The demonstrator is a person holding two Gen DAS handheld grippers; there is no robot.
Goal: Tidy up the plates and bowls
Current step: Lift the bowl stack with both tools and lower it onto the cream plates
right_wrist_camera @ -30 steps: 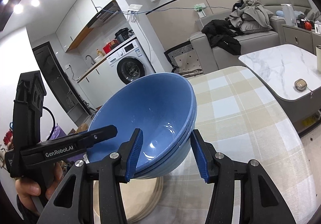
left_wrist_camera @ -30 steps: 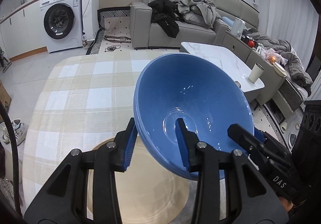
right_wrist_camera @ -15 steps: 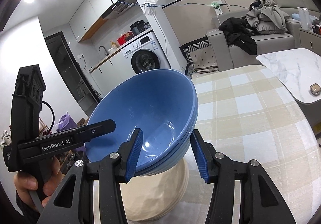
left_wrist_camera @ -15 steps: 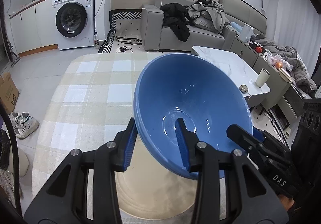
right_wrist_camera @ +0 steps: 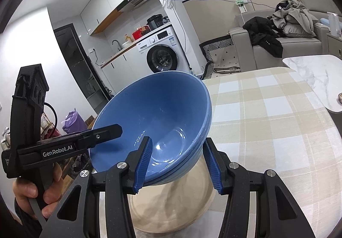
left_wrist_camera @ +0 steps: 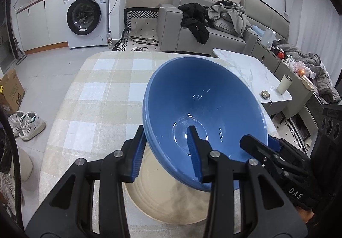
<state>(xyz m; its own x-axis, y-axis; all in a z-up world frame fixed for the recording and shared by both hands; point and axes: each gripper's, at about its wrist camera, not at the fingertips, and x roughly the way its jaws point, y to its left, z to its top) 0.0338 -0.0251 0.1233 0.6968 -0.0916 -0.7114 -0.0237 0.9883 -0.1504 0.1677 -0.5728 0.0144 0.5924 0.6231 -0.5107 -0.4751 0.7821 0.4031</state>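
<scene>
1. Two hand-held grippers carry a stack of blue bowls (left_wrist_camera: 205,107) between them, tilted and raised above a cream plate (left_wrist_camera: 162,193). The left gripper (left_wrist_camera: 165,152) pinches the stack's near rim, one blue pad inside on the glaze and one outside under the wall. The right gripper (right_wrist_camera: 178,162) clamps the opposite rim the same way, one pad inside, one outside.
2. A person's hand (right_wrist_camera: 36,195) wraps the left gripper's handle, fingers curled round the trigger (seen only from the right wrist camera).
3. The bowls are glossy mid-blue, nested closely; the stepped rims suggest three, though the exact count is hard to read. The open mouth leans toward the left gripper's camera and catches small ceiling highlights.
4. The plate lies flat on a table (left_wrist_camera: 102,97) covered in a beige-and-white checked cloth, directly beneath the bowls and not touching them.
5. Beyond the table stand a white washing machine (left_wrist_camera: 86,19) under a counter, a grey sofa (left_wrist_camera: 205,33) heaped with clothes, and a marble-topped coffee table (left_wrist_camera: 252,69) bearing a cup (left_wrist_camera: 283,84). White sneakers (left_wrist_camera: 26,123) sit on the floor.
</scene>
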